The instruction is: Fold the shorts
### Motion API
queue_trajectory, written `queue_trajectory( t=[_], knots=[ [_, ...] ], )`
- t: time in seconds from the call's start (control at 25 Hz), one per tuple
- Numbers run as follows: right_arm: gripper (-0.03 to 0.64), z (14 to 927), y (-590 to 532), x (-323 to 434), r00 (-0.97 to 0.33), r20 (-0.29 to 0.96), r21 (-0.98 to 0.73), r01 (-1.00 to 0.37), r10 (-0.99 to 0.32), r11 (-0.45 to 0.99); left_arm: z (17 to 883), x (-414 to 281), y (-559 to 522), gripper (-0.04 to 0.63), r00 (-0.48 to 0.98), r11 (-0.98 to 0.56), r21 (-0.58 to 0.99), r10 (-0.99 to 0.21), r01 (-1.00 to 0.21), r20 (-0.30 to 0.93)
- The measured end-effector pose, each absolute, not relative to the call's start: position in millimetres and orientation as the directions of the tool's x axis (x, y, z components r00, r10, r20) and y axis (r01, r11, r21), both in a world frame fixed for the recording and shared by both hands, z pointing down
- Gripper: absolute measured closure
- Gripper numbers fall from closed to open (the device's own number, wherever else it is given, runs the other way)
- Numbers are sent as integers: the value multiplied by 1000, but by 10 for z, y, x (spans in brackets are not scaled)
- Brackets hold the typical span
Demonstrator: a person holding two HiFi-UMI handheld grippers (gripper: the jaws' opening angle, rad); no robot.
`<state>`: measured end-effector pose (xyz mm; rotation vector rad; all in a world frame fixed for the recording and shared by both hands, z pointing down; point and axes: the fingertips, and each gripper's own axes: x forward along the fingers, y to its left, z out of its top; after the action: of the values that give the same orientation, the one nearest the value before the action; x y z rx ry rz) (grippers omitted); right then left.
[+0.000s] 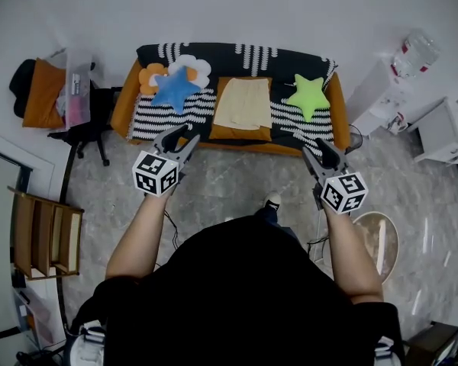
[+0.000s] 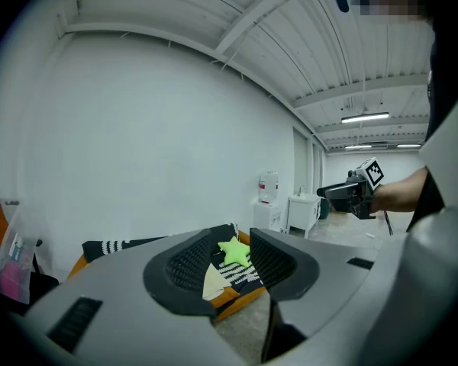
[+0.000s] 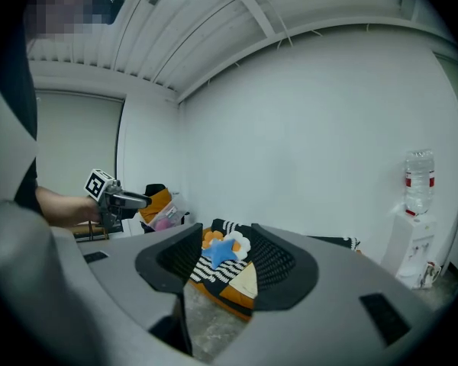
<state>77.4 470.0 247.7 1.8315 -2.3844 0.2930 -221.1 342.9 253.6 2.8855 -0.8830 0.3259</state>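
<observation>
1. the left gripper has its jaws apart with nothing between the pads. through the gap only the far-off sofa shows.
2. the right gripper is the same, jaws spread and empty. both point roughly level toward the sofa.
3. the shorts lie flat on the sofa seat, ahead of both grippers and well apart from them. they sit to the right of the left gripper's line and to the left of the right gripper's line.
4. a blue star cushion lies ahead of the left gripper, beside the shorts. a green star cushion lies ahead of the right gripper on their other side.
5. the shorts look like pale, thin cloth, so likely light, soft and limp. they should sag and fold under their own weight when lifted, with nothing fragile about them.
6. best hold is probably 2 corners of 1 edge, 1 per gripper, pinching the thicker hem or waistband so the cloth hangs straight. which end is the waistband i cannot tell from here.
</observation>
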Motion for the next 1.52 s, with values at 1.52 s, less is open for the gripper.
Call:
queue_trajectory(
  t=[1.52],
  knots=[
    [359, 3125, 2835, 2127, -367, 306, -158, -930, -879, 333, 3144, -1106, 1932, 387, 698, -729, 77, -613, -680, 371]
  ],
)
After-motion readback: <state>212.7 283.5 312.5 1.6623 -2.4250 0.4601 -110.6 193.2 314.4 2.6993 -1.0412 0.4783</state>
